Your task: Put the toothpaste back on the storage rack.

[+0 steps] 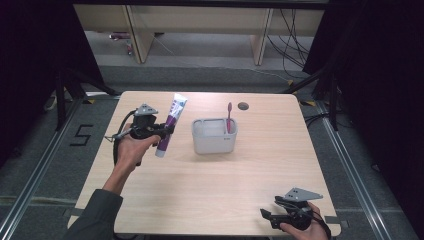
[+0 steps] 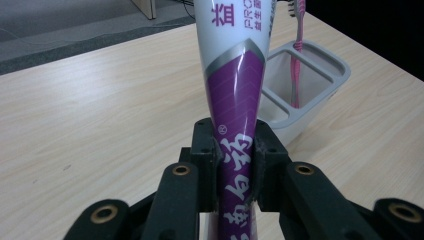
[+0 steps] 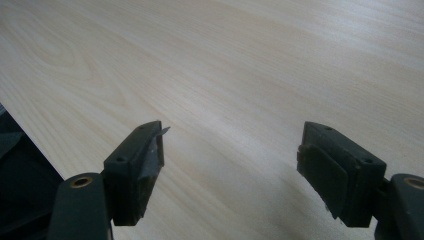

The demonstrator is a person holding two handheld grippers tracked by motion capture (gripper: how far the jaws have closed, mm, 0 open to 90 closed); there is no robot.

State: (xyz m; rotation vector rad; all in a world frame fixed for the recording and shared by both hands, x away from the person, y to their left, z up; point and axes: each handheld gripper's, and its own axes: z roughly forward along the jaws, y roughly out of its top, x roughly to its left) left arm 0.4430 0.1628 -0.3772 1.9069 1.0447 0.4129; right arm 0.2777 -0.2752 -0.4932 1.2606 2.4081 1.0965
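Observation:
A white and purple toothpaste tube [image 1: 170,125] hangs above the left part of the table, slanted with its flat end up and away. My left gripper [image 1: 167,131] is shut on its lower purple part; in the left gripper view both pads pinch the toothpaste tube [image 2: 235,95]. A grey divided holder [image 1: 214,136] stands mid-table to the right of the tube, with a pink toothbrush [image 1: 229,117] upright in its right compartment. The holder [image 2: 320,75] and toothbrush [image 2: 298,60] sit just behind the tube. My right gripper [image 1: 267,218] rests open near the front right corner, over bare wood [image 3: 230,160].
The light wooden table [image 1: 210,180] has a round cable hole [image 1: 243,106] near its far edge. Black stands and curtains flank both sides, with cables on the floor beyond.

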